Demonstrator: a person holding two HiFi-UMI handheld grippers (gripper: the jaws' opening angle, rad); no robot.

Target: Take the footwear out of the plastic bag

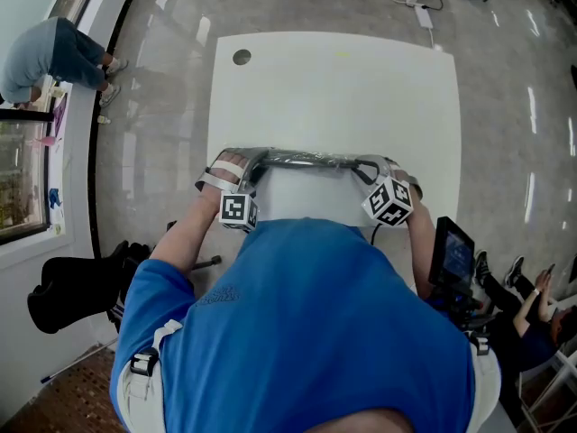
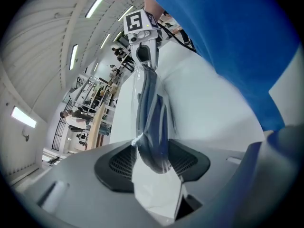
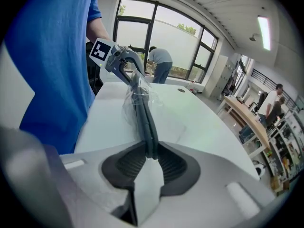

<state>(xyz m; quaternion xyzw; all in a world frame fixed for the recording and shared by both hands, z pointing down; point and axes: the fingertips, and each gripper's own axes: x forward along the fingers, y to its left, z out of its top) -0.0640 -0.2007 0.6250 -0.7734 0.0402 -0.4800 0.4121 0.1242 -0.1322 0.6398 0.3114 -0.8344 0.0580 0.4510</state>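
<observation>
A clear plastic bag holding dark flat footwear is stretched lengthwise between my two grippers, low over the near part of the white table. My left gripper is shut on its left end; in the left gripper view the gripper has its pads pressing on the bagged dark sole. My right gripper is shut on the other end, and in the right gripper view that gripper clamps the footwear through the plastic. Each gripper shows at the far end of the other's view.
A round hole sits at the table's far left corner. A person bends by the window at the left. A dark chair stands at the lower left, a screen and seated people at the right.
</observation>
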